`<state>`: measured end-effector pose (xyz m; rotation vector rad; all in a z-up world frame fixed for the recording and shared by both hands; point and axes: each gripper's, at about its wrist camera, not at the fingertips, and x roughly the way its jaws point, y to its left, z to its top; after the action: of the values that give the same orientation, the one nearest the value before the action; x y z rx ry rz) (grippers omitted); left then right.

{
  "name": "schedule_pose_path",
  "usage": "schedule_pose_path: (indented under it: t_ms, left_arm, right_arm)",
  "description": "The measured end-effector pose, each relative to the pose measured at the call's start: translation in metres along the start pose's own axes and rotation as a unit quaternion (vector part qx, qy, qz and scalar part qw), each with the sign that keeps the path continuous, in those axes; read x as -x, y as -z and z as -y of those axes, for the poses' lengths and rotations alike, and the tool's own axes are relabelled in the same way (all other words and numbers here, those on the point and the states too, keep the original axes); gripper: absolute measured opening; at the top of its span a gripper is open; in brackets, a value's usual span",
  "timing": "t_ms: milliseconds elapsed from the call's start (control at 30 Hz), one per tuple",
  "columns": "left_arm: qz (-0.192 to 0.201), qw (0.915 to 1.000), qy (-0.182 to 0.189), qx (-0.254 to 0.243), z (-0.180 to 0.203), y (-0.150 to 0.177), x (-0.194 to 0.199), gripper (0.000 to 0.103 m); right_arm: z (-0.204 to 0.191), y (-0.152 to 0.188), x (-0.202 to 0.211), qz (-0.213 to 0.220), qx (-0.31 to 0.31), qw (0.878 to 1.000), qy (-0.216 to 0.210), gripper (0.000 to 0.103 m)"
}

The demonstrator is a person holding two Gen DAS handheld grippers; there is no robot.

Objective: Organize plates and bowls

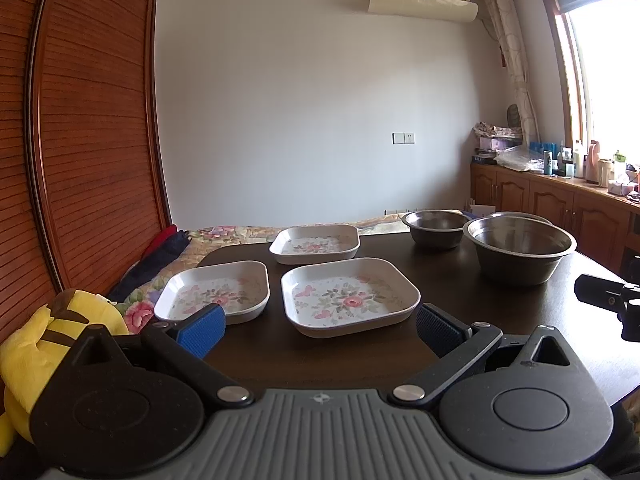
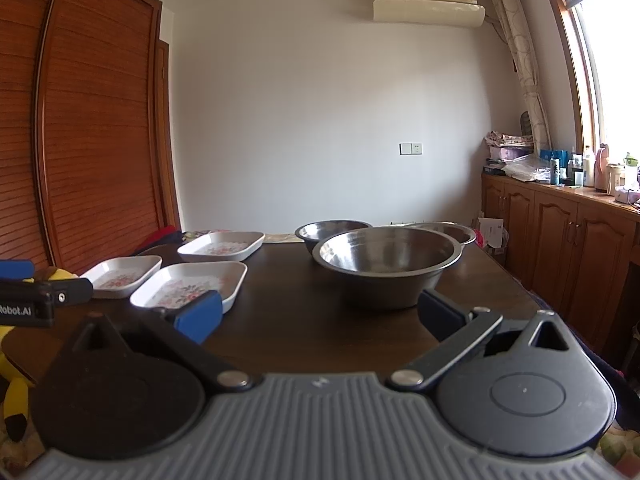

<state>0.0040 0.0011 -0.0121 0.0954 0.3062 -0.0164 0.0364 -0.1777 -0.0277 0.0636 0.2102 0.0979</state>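
On dark wooden table (image 1: 460,292), at twelve o'clock just beyond spread, empty left gripper (image 1: 320,326), white square floral plate (image 1: 350,296), two like plates at ten and eleven o'clock; at twelve o'clock near spread, empty right gripper (image 2: 320,314), large steel bowl (image 2: 386,264), two more behind.

A dark wooden worktop (image 1: 460,292) fills the middle of the left wrist view. Three square floral plates sit centre-left: a near plate (image 1: 350,298), a left plate (image 1: 214,292) and a far plate (image 1: 315,243). At right stand a large steel bowl (image 1: 520,252) and a smaller steel bowl (image 1: 436,227) behind it.
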Motion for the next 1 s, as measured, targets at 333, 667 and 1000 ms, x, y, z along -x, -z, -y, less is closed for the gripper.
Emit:
schedule_pose_path:
  t_ms: [333,667,1000]
  left_arm:
    - [-0.027,0.9996,0.008,-0.005,-0.007,0.003,-0.01,0.103]
    - [-0.039,0.9992,0.003,-0.011,-0.024,-0.002,-0.023,0.103]
    - [-0.044,0.9988,0.018,-0.015,-0.05,-0.023,-0.049,0.103]
  right_arm:
    - [-0.01,0.001,-0.012,-0.026,0.009,0.999,-0.027,0.103]
    - [-0.034,-0.006,-0.03,-0.048,0.055,0.996,-0.056,0.103]
    - [-0.043,-0.031,-0.055,-0.065,0.077,0.99,-0.101,0.103]
